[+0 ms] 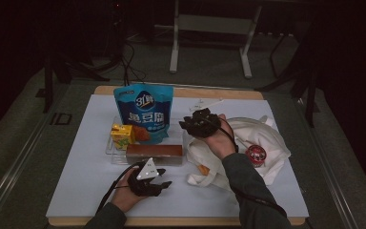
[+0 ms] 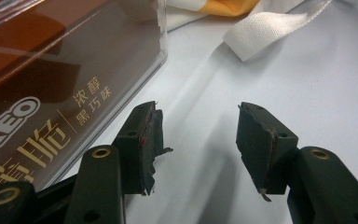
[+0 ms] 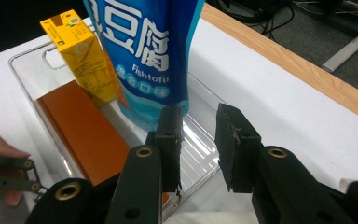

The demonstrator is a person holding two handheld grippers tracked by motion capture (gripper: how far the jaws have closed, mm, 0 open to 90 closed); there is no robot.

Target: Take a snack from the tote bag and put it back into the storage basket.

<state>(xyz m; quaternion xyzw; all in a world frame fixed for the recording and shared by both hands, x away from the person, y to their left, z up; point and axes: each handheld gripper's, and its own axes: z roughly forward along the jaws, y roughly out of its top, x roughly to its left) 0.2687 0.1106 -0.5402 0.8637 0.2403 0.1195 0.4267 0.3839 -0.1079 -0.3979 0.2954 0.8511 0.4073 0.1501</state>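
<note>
The bench (image 1: 76,191), covered in white, is carrying everything. At about three o'clock of its middle a white cloth bag (image 1: 267,138) is lying slumped, with a small round red-and-white thing (image 1: 256,153) resting on it. At about ten o'clock a clear plastic tray (image 1: 110,149) is holding three goods: a tall blue snack pouch (image 1: 144,112) standing at the back, a long brown biscuit box (image 1: 154,152) lying along the tray's near side, and a small yellow juice carton (image 1: 122,134) at the pouch's nine o'clock.

The right gripper (image 3: 198,140) is hovering above the tray's corner, its jaws parted with nothing between them and aimed at the foot of the pouch. The left gripper (image 2: 198,140) is sitting low at six o'clock of the box, jaws released and empty, the box just beside its left jaw.

Judging by this, the packing is barely begun: all three goods are sitting in the tray, the bag looks slack, and every item is left to lift and carry across to it.
</note>
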